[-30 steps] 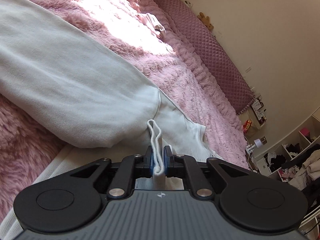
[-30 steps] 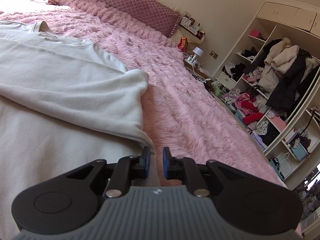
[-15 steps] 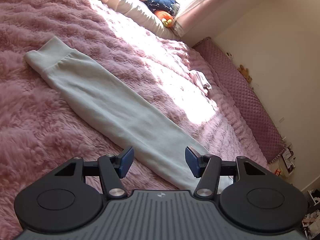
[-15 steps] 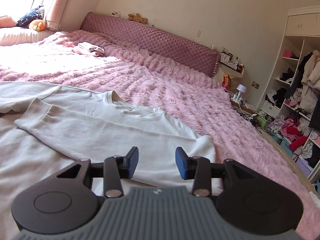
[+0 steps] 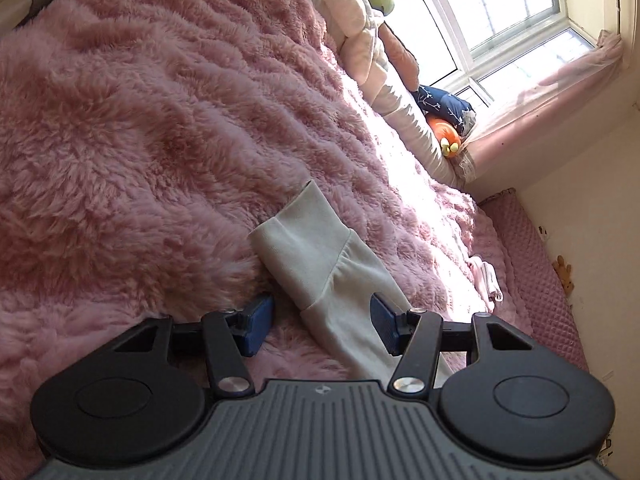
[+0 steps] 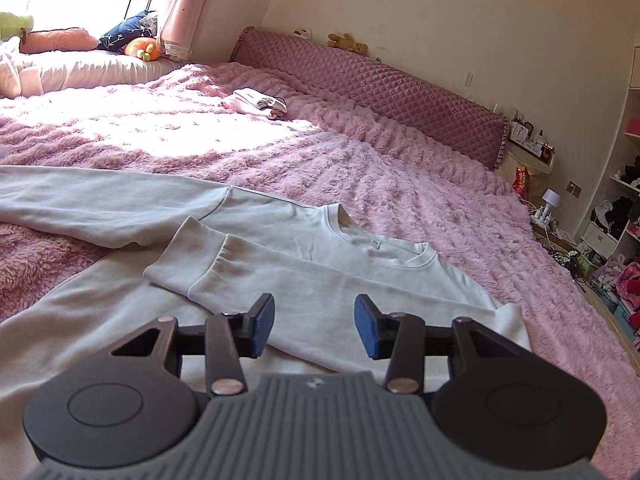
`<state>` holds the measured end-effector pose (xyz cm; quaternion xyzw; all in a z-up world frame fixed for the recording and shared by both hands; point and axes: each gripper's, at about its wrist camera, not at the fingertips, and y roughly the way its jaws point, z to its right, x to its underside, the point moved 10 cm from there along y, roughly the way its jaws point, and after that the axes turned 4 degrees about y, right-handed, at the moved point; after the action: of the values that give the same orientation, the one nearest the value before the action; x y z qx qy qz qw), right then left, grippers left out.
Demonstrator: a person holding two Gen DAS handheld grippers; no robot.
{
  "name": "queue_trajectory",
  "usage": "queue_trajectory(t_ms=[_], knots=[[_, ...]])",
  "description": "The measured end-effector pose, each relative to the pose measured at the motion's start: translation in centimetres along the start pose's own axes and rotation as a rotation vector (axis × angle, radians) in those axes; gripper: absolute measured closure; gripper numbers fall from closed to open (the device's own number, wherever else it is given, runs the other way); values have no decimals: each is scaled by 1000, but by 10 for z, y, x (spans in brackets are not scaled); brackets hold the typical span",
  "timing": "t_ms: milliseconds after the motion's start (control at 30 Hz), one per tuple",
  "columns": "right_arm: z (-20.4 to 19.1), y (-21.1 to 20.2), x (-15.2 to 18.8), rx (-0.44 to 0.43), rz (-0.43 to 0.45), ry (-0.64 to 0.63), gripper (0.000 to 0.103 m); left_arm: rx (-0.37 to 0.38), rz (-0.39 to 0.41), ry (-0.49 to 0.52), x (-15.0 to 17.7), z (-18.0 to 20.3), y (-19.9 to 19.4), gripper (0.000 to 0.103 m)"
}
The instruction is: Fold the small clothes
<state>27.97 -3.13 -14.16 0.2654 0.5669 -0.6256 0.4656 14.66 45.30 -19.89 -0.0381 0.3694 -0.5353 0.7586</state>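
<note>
One sleeve already lies across the sweatshirt [image 6: 280, 264] on the bed [image 6: 360, 168]; folding the other looks next. The left gripper [image 5: 318, 326] hangs over that sleeve's cuff [image 5: 296, 244], jaws recently opened and pinching nothing. The right gripper [image 6: 314, 322], jaws likewise parted and empty, points down over the folded sleeve.

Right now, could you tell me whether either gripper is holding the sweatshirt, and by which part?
Nothing is held. The left gripper stands open around the outstretched sleeve's cuff; the right gripper is open above the folded sleeve.
</note>
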Motion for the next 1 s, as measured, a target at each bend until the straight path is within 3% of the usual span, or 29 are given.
queue_trajectory(t_ms=[67, 100, 133, 167, 367, 567, 800, 1000], knots=[[-3, 1, 1, -9, -2, -10, 62, 23, 8, -16, -4, 0, 9, 41], [-5, 0, 1, -11, -3, -13, 62, 46, 2, -15, -4, 2, 12, 52], [-8, 0, 1, -13, -4, -14, 61, 76, -16, -5, -4, 5, 14, 86], [-8, 0, 1, -17, -4, -14, 60, 91, -28, 11, -4, 9, 15, 94], [-7, -4, 2, -31, -3, 0, 58, 179, 10, 77, -10, 52, -5, 95], [19, -15, 7, -14, 2, 30, 57, 418, -15, 164, 9, 152, -36, 95], [73, -27, 25, 52, -9, 92, 56, 701, -143, 255, 102, 282, -71, 95], [126, -32, 50, 117, -43, 158, 56, 870, -326, 301, 222, 354, -94, 95]])
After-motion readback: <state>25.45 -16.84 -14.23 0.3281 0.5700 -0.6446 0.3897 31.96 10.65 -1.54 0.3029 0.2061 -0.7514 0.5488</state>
